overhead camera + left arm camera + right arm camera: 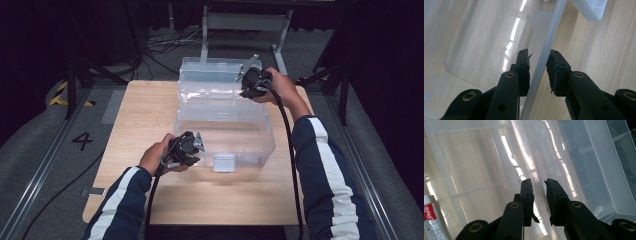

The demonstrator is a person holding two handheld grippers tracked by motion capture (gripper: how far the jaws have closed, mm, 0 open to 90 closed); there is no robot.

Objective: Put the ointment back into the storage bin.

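Observation:
A clear plastic storage box (250, 131) stands open on the wooden table (145, 115), its lid (210, 70) tipped back behind it. My left gripper (196, 146) is at the box's front left corner. In the left gripper view the box's rim (549, 32) runs between the two jaws of that gripper (537, 53), which stand narrowly apart on either side of it. My right gripper (248, 86) is at the far right, where box and lid meet. There the gripper (537, 181) straddles a thin clear wall (524, 147) with a small gap.
A white latch (224, 162) sits on the box's front wall, also seen as the latch (594, 10) beyond the rim. A white tube with a red label (430, 217) lies at the left edge. Cables and a metal frame (245, 22) lie on the floor beyond the table.

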